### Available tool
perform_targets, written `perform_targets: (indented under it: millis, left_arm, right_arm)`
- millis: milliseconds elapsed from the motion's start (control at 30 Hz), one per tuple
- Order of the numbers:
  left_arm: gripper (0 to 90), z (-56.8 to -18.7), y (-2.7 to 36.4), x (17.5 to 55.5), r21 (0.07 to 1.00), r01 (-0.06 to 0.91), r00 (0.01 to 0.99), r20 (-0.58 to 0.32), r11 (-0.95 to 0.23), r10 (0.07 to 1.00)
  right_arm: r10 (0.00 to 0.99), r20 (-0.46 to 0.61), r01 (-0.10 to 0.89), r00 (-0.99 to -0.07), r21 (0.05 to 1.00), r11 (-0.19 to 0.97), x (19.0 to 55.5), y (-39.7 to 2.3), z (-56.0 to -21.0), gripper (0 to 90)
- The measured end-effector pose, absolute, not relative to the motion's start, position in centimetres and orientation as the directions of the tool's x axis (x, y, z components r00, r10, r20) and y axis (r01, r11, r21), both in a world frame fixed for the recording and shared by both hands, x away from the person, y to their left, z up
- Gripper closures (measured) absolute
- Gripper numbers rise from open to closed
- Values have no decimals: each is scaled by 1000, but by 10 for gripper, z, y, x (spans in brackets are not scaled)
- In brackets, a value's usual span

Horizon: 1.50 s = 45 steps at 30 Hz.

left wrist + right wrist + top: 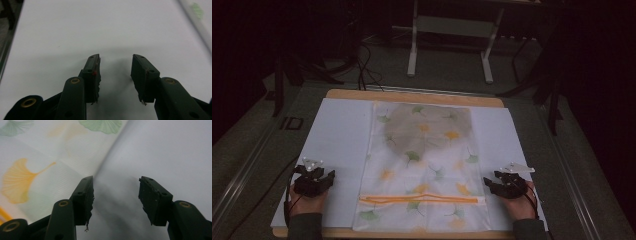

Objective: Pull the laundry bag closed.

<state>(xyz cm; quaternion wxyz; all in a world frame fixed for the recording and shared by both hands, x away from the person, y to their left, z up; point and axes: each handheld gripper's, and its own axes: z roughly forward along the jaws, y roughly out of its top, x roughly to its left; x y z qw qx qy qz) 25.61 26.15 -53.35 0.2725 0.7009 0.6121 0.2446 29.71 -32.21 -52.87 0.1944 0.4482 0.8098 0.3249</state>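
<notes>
**Bag flat on the sheet, both grippers parked beside it**

I see the laundry bag (422, 170) lying flat in the middle of the white sheet (337, 140), its long side running away from me. It is pale mesh printed with green and yellow ginkgo leaves, and an orange zipper (419, 199) crosses it near my end. A grey, rounded garment (427, 127) shows through the mesh at the far end of the bag.

My left gripper (316, 176) rests on the bare sheet well to the left of the bag. In the left gripper view its jaws stand wide apart with nothing but white sheet between them. My right gripper (501, 182) sits just beside the bag's right edge, near the zipper end. In the right gripper view its jaws are also wide, holding nothing; the bag's edge (105, 162) runs just past the left jaw.

The sheet covers a wooden table (412, 96), with grey floor (592, 165) around it.
</notes>
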Motion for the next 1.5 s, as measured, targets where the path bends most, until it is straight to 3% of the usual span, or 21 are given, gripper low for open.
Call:
perform_targets:
  millis: [233,633,1067,1500]
  left_arm:
    - [594,-532,260,256,686,712,184,22,-148,983]
    - [626,-531,262,252,704,696,226,-30,-140,974]
    - [585,-529,256,252,692,686,287,28,-226,958]
    - [576,-528,254,250,695,679,295,40,-239,955]
  right_arm:
    - [830,-58,589,-554,678,440,294,-315,-526,442]
    - [794,-73,559,-603,673,485,289,-298,-519,502]
    - [721,-43,507,-692,682,527,286,-274,-512,515]
    - [653,-56,450,-756,679,580,283,-248,-505,517]
